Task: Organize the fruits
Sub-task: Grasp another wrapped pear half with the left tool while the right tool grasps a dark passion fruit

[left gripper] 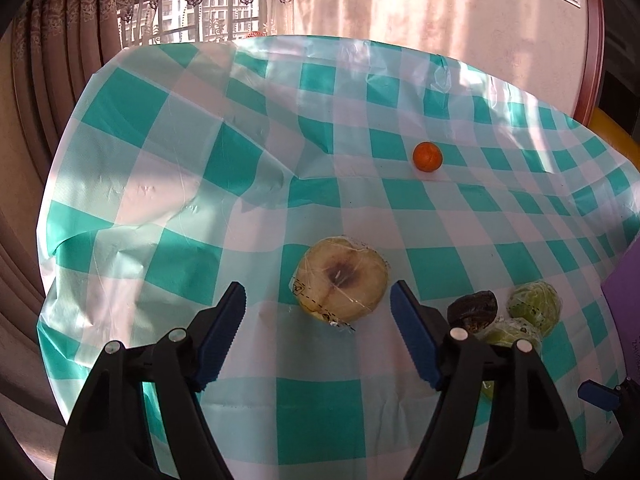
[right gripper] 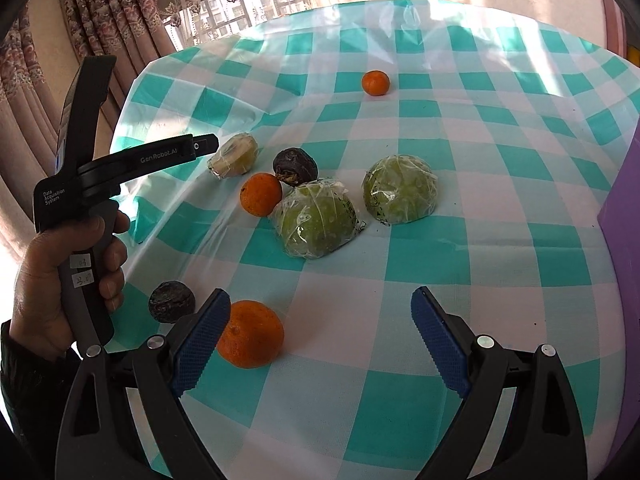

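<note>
Left gripper (left gripper: 318,300) hangs with jaws apart, nothing between them, just short of the wrapped half apple (left gripper: 342,278) lying cut face up on the checked tablecloth (left gripper: 160,160). Cling film probably makes it slippery and soft; grip across its rounded sides.

Teal-and-white checked tablecloth (left gripper: 320,420), patterned curtains (right gripper: 120,8), purple box (right gripper: 624,184)
</note>
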`<state>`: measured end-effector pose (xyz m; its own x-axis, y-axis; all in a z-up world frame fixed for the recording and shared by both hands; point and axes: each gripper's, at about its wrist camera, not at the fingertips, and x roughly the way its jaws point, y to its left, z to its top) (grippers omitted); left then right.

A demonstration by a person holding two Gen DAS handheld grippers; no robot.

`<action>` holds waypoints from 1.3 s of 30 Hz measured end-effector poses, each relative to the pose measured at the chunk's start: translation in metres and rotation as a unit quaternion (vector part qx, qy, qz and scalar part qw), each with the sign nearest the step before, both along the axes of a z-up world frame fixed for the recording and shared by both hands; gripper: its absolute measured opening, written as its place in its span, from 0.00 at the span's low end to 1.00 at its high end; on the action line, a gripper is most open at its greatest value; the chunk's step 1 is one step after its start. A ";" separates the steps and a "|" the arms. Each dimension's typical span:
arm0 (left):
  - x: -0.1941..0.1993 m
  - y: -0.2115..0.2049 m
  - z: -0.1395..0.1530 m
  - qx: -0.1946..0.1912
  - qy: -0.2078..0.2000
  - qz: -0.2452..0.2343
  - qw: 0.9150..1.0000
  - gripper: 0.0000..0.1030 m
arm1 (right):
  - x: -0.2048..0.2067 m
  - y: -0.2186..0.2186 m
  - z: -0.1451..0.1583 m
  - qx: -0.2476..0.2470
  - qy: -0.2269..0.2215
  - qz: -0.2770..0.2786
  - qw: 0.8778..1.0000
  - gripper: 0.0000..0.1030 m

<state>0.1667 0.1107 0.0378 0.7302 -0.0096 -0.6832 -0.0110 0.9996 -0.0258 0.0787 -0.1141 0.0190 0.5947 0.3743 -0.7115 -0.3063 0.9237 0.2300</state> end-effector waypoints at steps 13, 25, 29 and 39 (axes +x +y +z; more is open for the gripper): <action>0.023 -0.004 -0.018 -0.008 0.030 -0.021 0.999 0.70 | 0.015 0.006 -0.007 0.004 0.015 -0.003 1.000 0.86; 0.045 -0.012 -0.031 0.005 0.051 -0.038 0.998 0.70 | -0.006 0.024 -0.005 -0.029 0.004 0.028 0.999 0.86; 0.051 -0.017 -0.038 0.021 0.056 -0.043 0.997 0.60 | -0.014 0.035 0.000 -0.047 -0.010 0.039 0.998 0.86; 0.049 -0.002 -0.037 -0.031 0.053 -0.048 0.997 0.59 | -0.046 0.096 0.013 -0.097 -0.084 0.158 0.979 0.86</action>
<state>0.2158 0.1086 0.0004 0.6478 -0.1210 -0.7521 0.0793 0.9927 -0.0913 0.0332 -0.0184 0.0322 0.5849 0.4266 -0.6899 -0.6026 0.7978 -0.0175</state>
